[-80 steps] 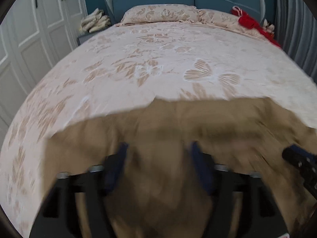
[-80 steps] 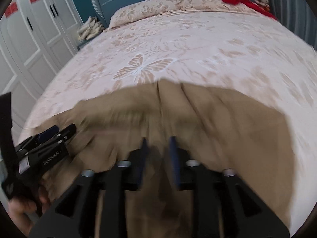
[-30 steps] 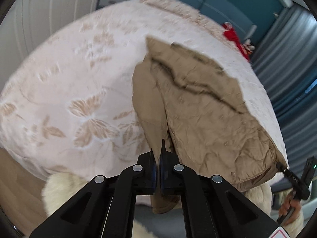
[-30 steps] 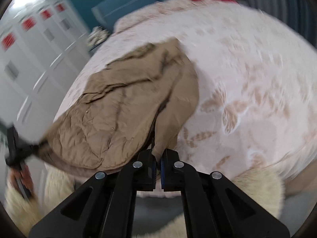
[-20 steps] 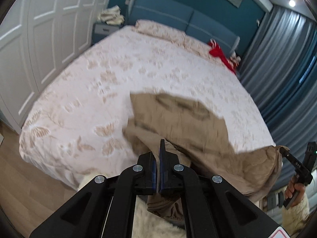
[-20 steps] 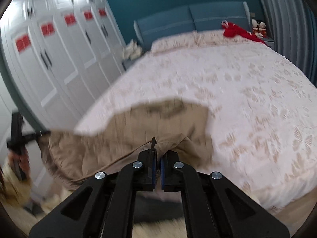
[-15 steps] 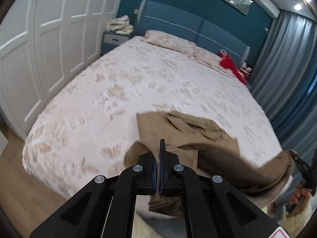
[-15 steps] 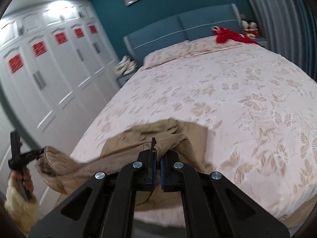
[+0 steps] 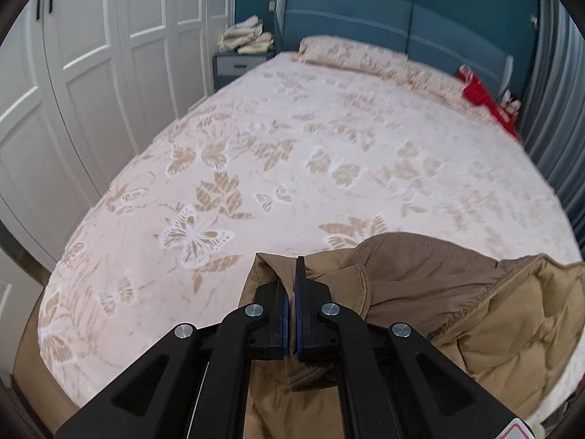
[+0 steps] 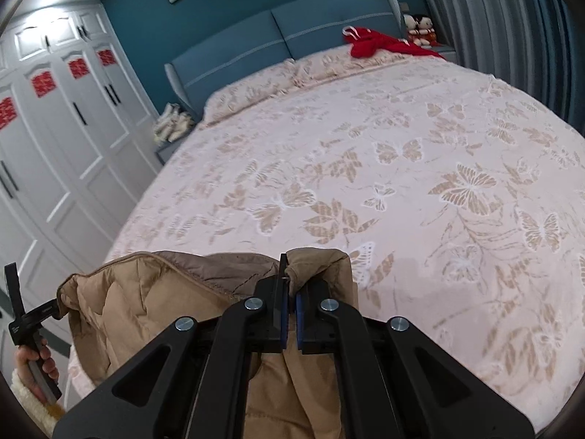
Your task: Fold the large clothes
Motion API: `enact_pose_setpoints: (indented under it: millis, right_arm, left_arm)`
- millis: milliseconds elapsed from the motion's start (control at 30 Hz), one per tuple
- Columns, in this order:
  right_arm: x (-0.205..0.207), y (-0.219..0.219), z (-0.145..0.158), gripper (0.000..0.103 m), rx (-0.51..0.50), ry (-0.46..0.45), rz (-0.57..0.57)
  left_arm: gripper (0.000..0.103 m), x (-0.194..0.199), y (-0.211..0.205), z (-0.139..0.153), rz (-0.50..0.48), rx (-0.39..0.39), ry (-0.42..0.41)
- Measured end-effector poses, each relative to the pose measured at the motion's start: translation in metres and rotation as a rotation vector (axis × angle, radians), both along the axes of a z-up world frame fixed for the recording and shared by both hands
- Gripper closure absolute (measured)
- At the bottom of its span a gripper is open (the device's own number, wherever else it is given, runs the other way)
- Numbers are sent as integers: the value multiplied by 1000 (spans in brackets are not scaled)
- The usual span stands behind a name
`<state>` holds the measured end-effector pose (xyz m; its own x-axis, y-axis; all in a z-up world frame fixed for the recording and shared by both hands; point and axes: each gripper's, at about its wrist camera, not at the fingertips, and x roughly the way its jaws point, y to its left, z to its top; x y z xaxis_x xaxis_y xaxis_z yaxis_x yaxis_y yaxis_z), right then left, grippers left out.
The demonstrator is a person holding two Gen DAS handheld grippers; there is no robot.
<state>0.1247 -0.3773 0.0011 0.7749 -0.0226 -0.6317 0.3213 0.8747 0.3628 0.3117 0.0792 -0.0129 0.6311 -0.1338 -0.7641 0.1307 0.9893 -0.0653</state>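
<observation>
A tan quilted coat (image 9: 457, 303) hangs lifted over the near edge of the bed (image 9: 329, 153), stretched between my two grippers. My left gripper (image 9: 291, 278) is shut on one corner of the coat, with cloth pinched between its blue pads and a fold draped below. In the right wrist view, my right gripper (image 10: 290, 285) is shut on the other corner of the coat (image 10: 153, 311). At the far left of that view the left gripper (image 10: 55, 305) bites the coat's edge, with a hand (image 10: 34, 362) on its handle.
The bed has a pink cover with butterfly print (image 10: 402, 183) and a blue headboard (image 10: 285, 51). A red garment (image 10: 380, 44) and two dolls (image 10: 420, 27) lie at the far corner. White wardrobe doors (image 9: 73, 91) line the left side; a nightstand with folded cloth (image 9: 245, 47) stands beside the headboard. Grey curtains (image 10: 512, 29) hang on the right.
The coat was lying spread on the bed; both grippers pulled it back toward the near edge and lifted it, so most of the bedcover is now bare.
</observation>
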Motion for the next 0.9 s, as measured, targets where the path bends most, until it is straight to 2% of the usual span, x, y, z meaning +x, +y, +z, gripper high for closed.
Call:
enact_pose_setpoints:
  millis: [167, 333, 467, 567, 700, 767, 800, 833, 867, 900]
  right_arm:
    - [34, -5, -31, 102, 0, 68, -18]
    - [61, -11, -62, 101, 12, 137, -36]
    - [75, -10, -87, 101, 5, 194, -41]
    - [83, -7, -102, 99, -12, 233, -38]
    - [84, -10, -109, 92, 7, 243, -47]
    - [74, -20, -101, 81, 41, 219, -75]
    - [67, -25, -95, 69, 42, 204, -93]
    - [62, -29, -90, 56, 28, 195, -112]
    - [53, -33, -81, 55, 7, 176, -133]
    - [47, -35, -75, 55, -4, 165, -138]
  left_arm:
    - [102, 28, -13, -41, 8, 71, 57]
    - [101, 46, -19, -79, 19, 108, 117]
    - [100, 51, -26, -98, 17, 147, 131]
    - [95, 53, -30, -111, 25, 180, 134]
    - [91, 54, -23, -111, 28, 137, 138]
    - [88, 52, -12, -100, 34, 92, 137]
    - [83, 49, -5, -92, 34, 66, 123]
    - [59, 46, 1, -82, 34, 49, 100]
    - [38, 41, 10, -66, 66, 75, 46]
    - [12, 33, 19, -48, 112, 113, -37]
